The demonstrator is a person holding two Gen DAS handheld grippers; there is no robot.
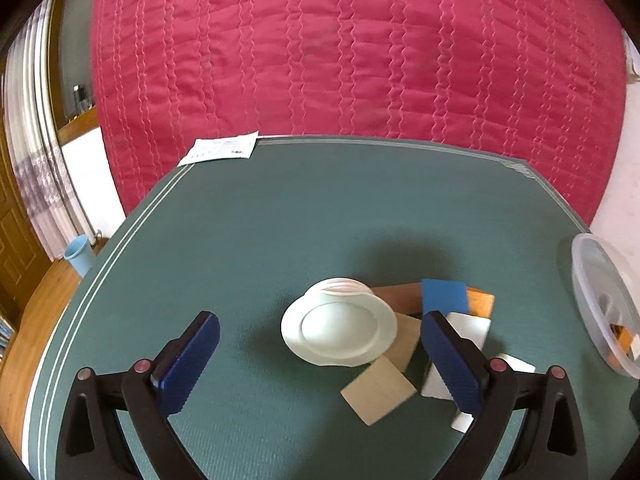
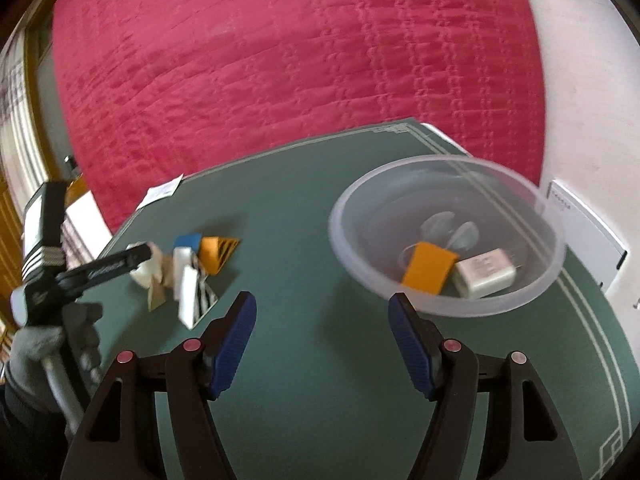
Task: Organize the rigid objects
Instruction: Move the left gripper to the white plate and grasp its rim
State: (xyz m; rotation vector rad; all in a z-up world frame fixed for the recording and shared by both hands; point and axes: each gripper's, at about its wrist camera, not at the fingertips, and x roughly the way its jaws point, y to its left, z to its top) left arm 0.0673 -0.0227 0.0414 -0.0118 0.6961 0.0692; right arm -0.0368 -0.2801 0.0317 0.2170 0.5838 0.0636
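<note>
The green table [image 1: 280, 220] carries a white plate [image 1: 339, 333] beside scattered tiles [image 1: 378, 395], a clear bowl [image 2: 446, 240] and a paper [image 1: 220, 148] at its far corner.

White plate [image 1: 339, 330]; green table [image 1: 280, 220]; see-through bowl [image 2: 448, 216] with orange block [image 2: 428, 267]; blue block [image 1: 444, 295]; red quilt [image 1: 340, 48].

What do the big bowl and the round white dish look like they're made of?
The bowl looks like translucent frosted plastic: the orange block and white charger inside show through its hazy wall. The white dish looks like glazed ceramic, smooth with a soft sheen, though melamine can't be ruled out.
</note>
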